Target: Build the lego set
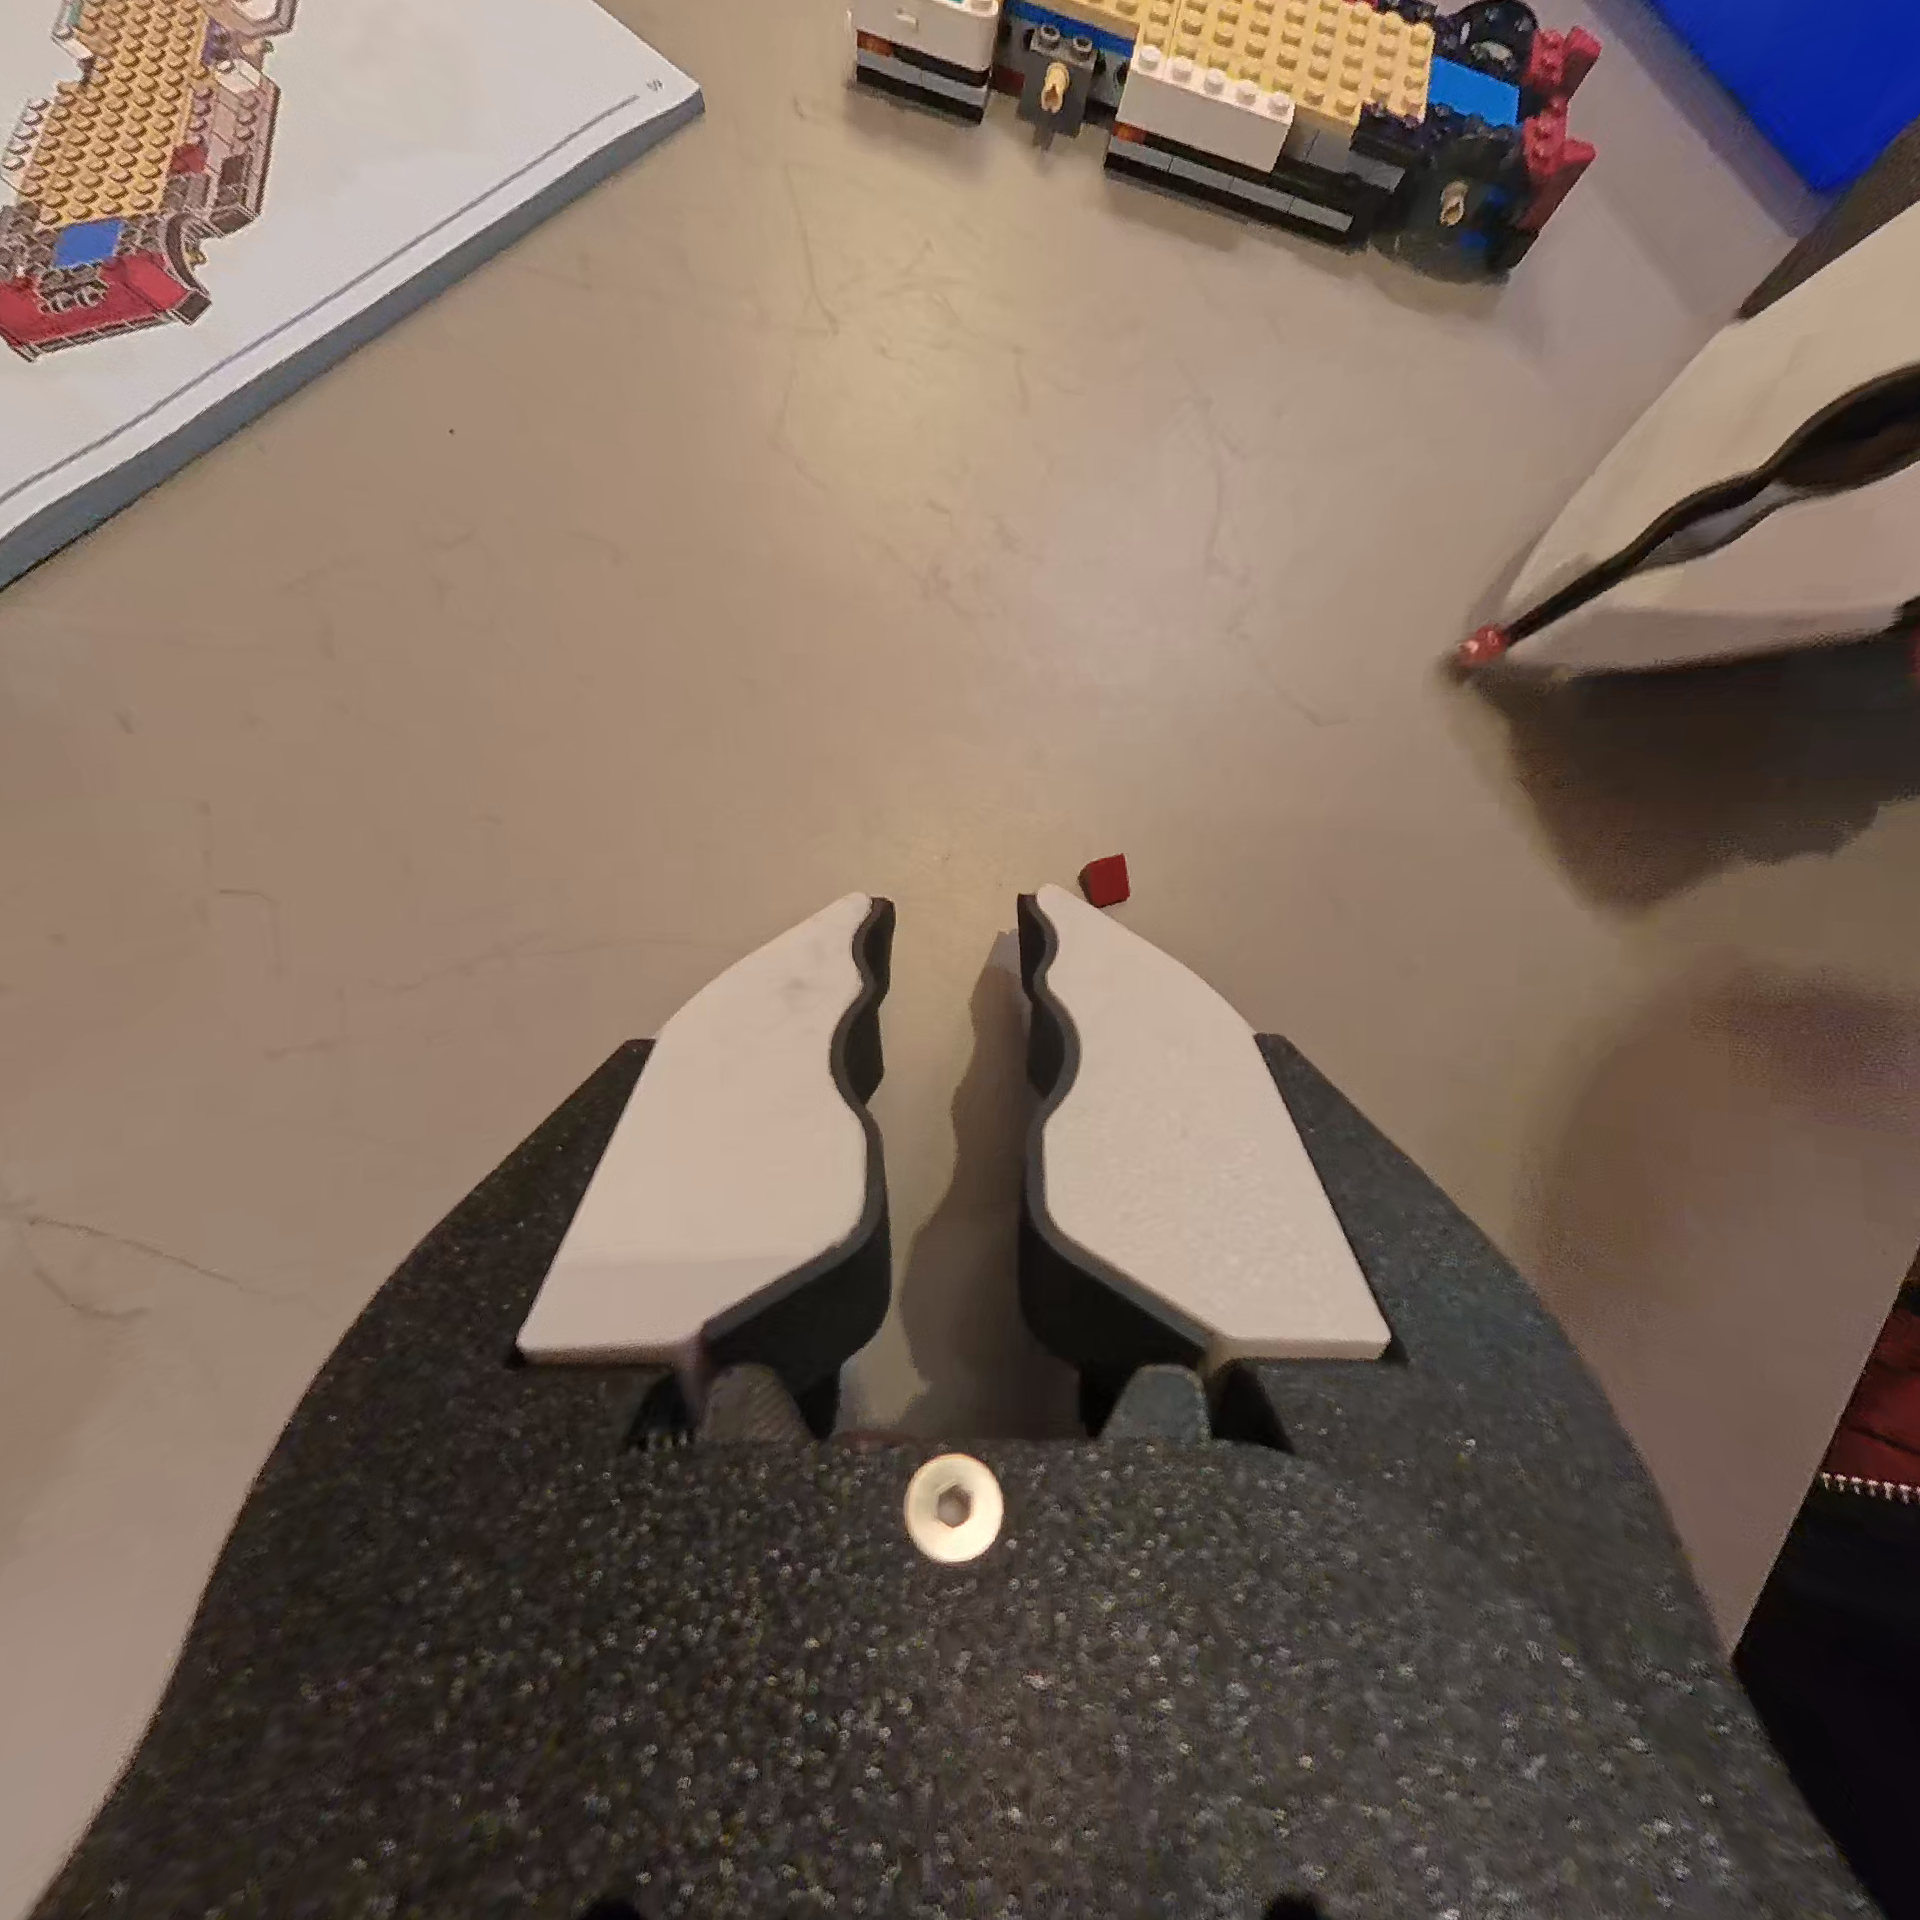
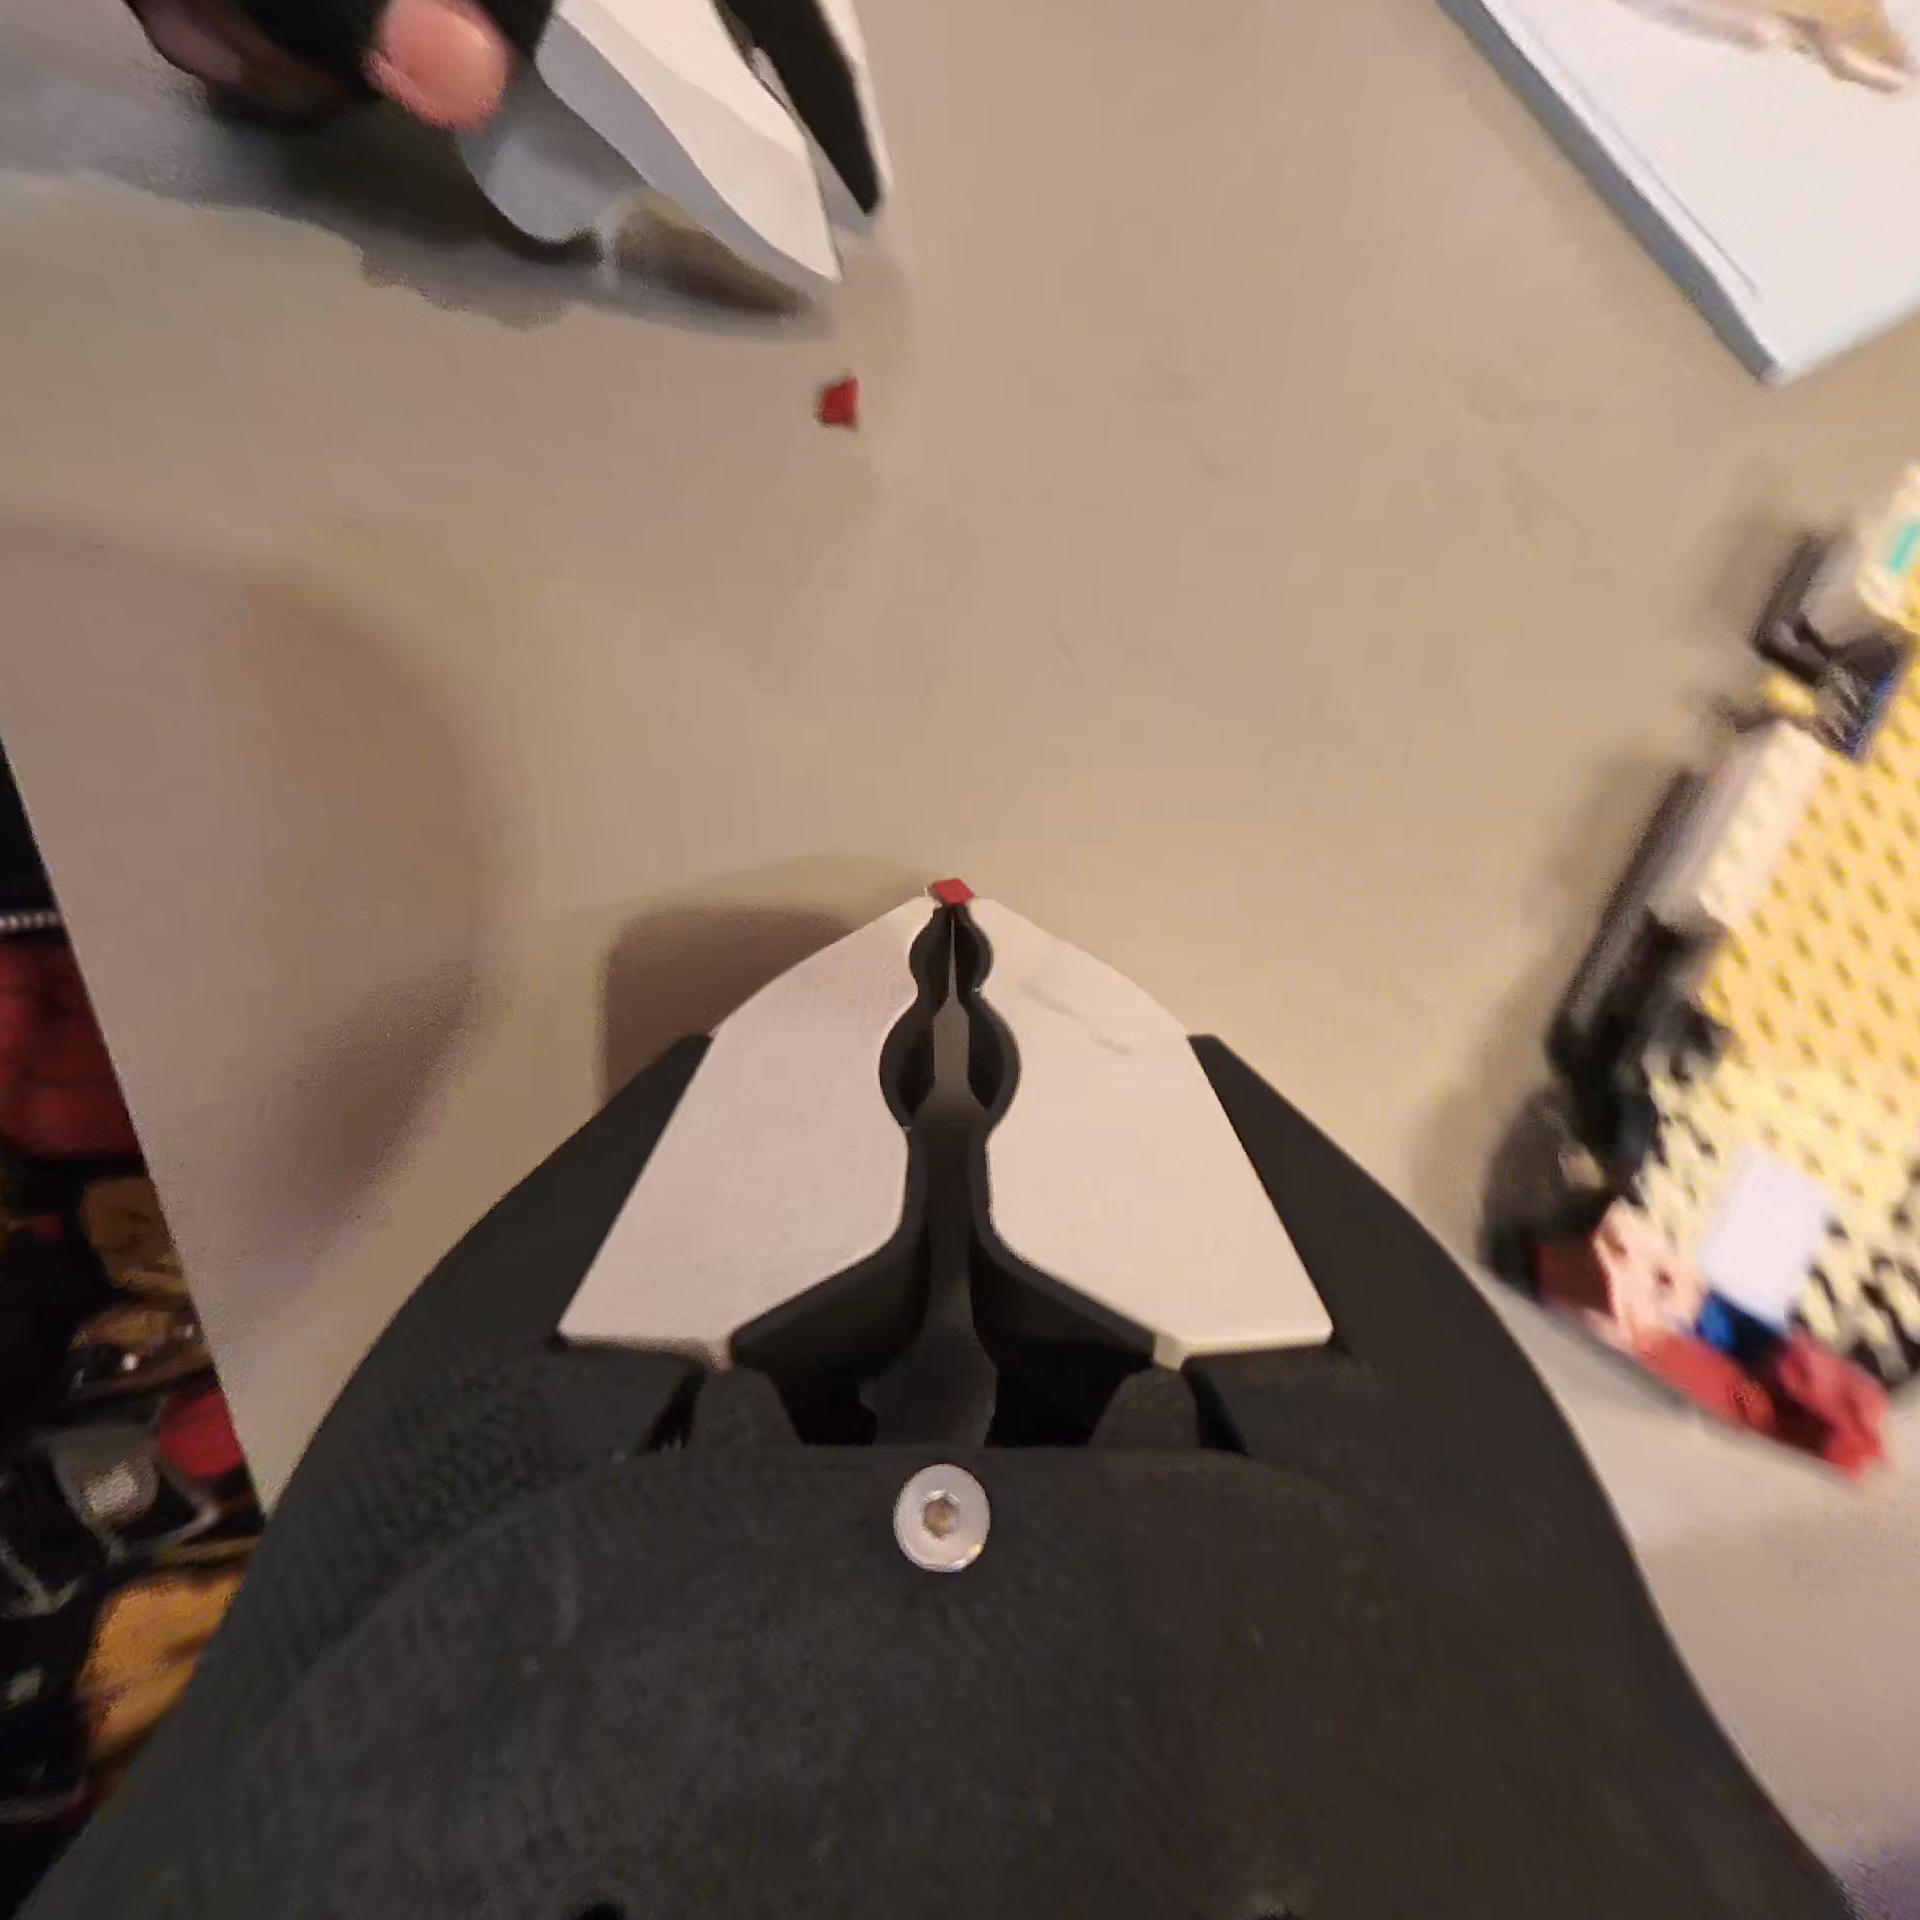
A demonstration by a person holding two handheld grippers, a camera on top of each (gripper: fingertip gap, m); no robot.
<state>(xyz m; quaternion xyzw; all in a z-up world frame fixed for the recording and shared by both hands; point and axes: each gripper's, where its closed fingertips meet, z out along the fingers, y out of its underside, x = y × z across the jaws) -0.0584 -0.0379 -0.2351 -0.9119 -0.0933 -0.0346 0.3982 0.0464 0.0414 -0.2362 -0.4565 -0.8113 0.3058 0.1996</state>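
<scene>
Fingers [image 2: 914,935] of right gripper [image 2: 951,906] seemingly pinch small red piece [image 2: 952,889].

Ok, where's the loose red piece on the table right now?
The loose red piece lies on the table, just right of the left gripper's open fingertips, untouched.

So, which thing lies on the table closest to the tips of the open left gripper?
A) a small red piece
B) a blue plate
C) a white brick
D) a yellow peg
A: a small red piece lies on the table just beside the right fingertip of the left gripper, apart from it.
</scene>
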